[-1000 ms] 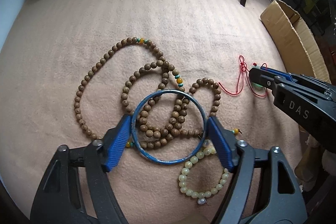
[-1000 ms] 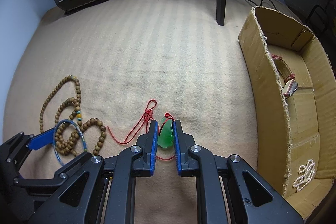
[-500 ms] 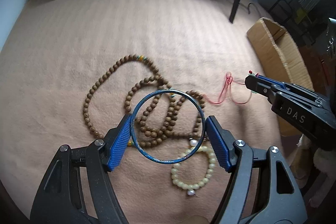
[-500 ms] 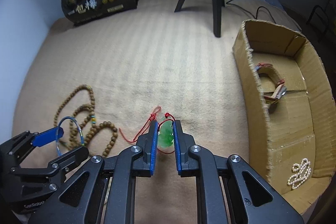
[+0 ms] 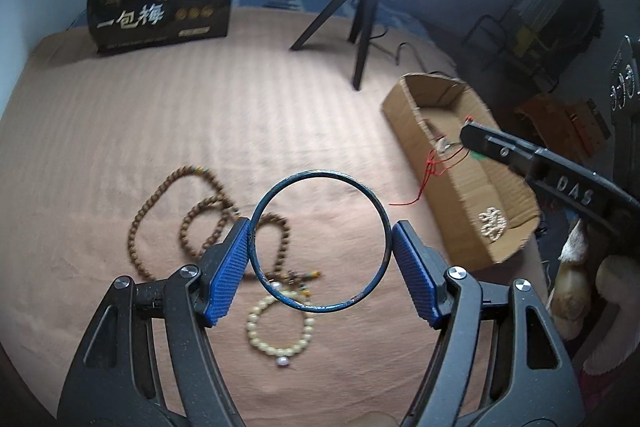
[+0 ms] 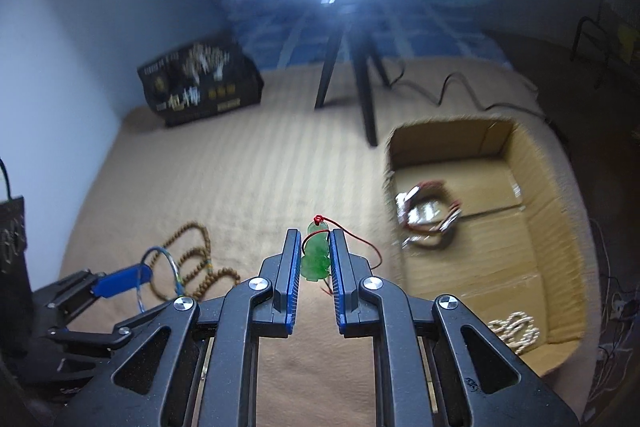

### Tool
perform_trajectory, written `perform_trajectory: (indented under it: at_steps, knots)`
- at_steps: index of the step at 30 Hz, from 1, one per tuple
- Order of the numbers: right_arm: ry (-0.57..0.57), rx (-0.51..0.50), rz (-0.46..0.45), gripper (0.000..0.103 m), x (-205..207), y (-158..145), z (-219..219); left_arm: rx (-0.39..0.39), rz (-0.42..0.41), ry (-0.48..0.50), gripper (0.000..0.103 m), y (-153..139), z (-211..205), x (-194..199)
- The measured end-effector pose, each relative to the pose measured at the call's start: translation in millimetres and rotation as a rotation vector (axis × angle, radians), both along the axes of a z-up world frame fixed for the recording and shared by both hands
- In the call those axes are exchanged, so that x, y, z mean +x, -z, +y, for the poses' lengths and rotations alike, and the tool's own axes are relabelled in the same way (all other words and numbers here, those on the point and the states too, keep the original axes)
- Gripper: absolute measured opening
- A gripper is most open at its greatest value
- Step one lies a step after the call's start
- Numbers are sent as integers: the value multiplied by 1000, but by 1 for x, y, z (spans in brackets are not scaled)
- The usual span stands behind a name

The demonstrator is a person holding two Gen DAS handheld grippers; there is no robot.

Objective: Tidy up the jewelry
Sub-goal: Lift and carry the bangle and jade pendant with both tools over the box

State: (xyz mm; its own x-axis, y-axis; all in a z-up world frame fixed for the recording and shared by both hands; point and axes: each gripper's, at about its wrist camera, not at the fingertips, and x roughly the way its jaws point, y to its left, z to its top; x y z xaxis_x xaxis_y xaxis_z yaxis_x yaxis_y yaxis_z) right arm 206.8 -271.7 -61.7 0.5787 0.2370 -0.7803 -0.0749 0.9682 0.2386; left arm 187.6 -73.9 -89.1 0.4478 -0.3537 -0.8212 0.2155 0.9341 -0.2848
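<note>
Blue pads of the left claw (image 5: pixel 320 259) clamp a thin blue bangle (image 5: pixel 320 241) by its two sides, held above wooden bead strands (image 5: pixel 208 223) and a cream bead bracelet (image 5: pixel 280 327) on the tan blanket (image 5: pixel 160 131). In the right wrist view, the right claw (image 6: pixel 315 255) pinches a green pendant (image 6: pixel 316 255) on red cord (image 6: pixel 360 237), beside the cardboard box (image 6: pixel 560 227).

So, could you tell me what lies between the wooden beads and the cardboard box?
In the left wrist view, only bare blanket lies between the wooden beads and the cardboard box.
</note>
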Motion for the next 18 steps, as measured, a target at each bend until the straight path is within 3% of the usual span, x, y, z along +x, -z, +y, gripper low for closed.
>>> perform_trajectory:
  at_steps: [9,18]
  knots:
    - [111,-27,-67,13,-12,-21,-54,-25,-40,62,73,-14,-34,-1]
    - [200,-80,-52,13,-13,-11,-103,-22,-73,154,73,-18,-89,4]
